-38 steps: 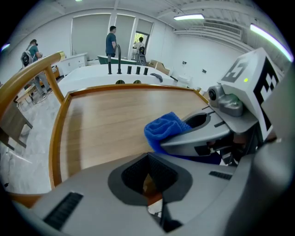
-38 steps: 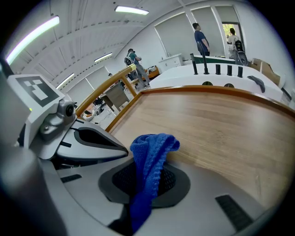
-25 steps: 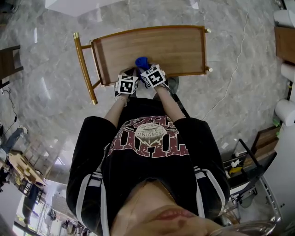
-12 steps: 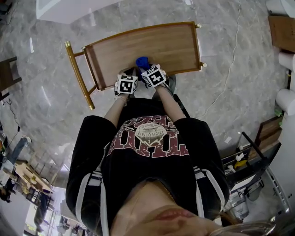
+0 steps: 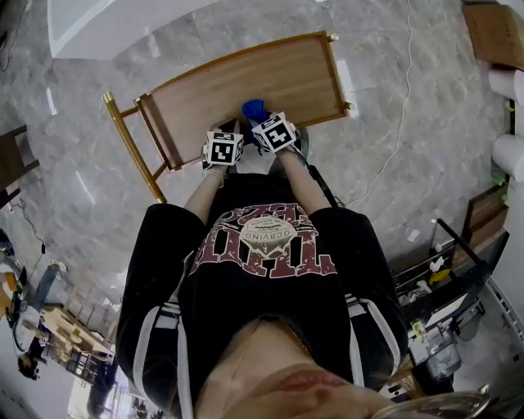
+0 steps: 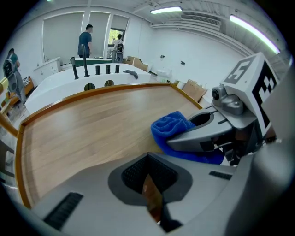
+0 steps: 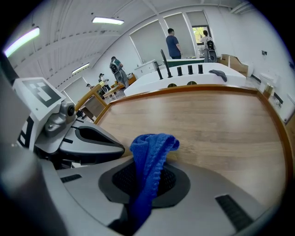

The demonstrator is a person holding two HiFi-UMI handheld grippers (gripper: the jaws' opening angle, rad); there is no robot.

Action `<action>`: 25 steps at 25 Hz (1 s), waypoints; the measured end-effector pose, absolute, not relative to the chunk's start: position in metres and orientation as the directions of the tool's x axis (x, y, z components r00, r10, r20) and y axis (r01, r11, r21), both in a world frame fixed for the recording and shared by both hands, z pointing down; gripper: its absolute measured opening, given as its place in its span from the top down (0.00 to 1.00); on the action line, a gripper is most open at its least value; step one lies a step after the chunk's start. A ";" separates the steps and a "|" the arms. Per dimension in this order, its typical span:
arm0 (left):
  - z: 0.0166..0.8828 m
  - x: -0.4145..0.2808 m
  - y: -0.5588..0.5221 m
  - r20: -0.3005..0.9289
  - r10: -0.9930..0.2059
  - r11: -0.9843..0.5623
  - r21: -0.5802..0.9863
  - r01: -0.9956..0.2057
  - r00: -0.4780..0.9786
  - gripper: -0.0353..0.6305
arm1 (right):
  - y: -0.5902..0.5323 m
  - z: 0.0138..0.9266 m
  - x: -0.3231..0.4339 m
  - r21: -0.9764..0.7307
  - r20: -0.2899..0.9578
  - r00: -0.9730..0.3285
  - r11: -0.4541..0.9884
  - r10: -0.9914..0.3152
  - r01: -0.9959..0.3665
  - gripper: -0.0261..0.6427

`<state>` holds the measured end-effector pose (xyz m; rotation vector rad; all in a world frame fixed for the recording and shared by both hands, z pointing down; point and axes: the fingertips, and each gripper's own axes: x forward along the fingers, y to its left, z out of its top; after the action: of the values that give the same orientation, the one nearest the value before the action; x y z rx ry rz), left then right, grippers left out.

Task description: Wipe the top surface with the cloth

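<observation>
1. grey marbled floor (image 5: 74, 172) fills the head view, glossy and veined, with a thin white cable (image 5: 403, 90) trailing across it. a rectangular table (image 5: 270, 74) stands on it. its top is warm wood grain, edged by a raised lip and carried on a gold metal frame (image 5: 131, 151) of round tubes.
2. at the table's near edge the left gripper (image 5: 226, 131) and the right gripper (image 5: 260, 121) sit side by side, each topped by a cube of black-and-white squares. a bunched blue cloth (image 5: 253, 109) pokes out just beyond the right one, on the wood.
3. the left gripper view shows smooth grey moulded jaws pressed nearly together, leaving a thin slit with only wood colour showing through it. nothing is clamped there. the cloth lies crumpled on the tabletop just beside, under the right gripper's grey body, its weave looped and plush.
4. behind the table in this view is a white-walled room with ceiling strip lights (image 6: 166, 9), cardboard boxes (image 6: 193, 90) and people (image 6: 85, 40) standing far off.
5. the right gripper view shows its jaws clenched on the cloth. a knitted fold rises from between the ribbed black pads and flops forward onto the tabletop's near edge, with the rest of the wood bare and matte beyond it.
</observation>
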<state>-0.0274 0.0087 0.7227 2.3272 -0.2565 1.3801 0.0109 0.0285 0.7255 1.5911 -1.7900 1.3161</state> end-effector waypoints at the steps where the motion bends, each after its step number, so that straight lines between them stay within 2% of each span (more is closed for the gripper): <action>1: 0.723 -0.025 0.010 0.869 0.058 -0.897 0.262 -0.357 0.491 0.88 | 0.030 0.726 0.013 -0.373 0.799 -0.264 -0.101 -0.540 -0.922 0.88; 17: 0.721 0.021 0.033 0.857 0.127 -0.922 0.288 -0.260 0.499 0.88 | 0.059 0.725 0.061 -0.341 0.819 -0.187 -0.198 -0.542 -0.919 0.88; 25: 0.723 0.038 0.039 0.850 0.152 -0.933 0.292 -0.210 0.505 0.88 | 0.069 0.721 0.082 -0.257 0.848 -0.113 -0.215 -0.518 -0.942 0.88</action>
<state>0.0378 0.0389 0.7225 2.3939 -0.0486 1.4034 0.0818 0.0692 0.7212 1.7235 -1.6071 1.2799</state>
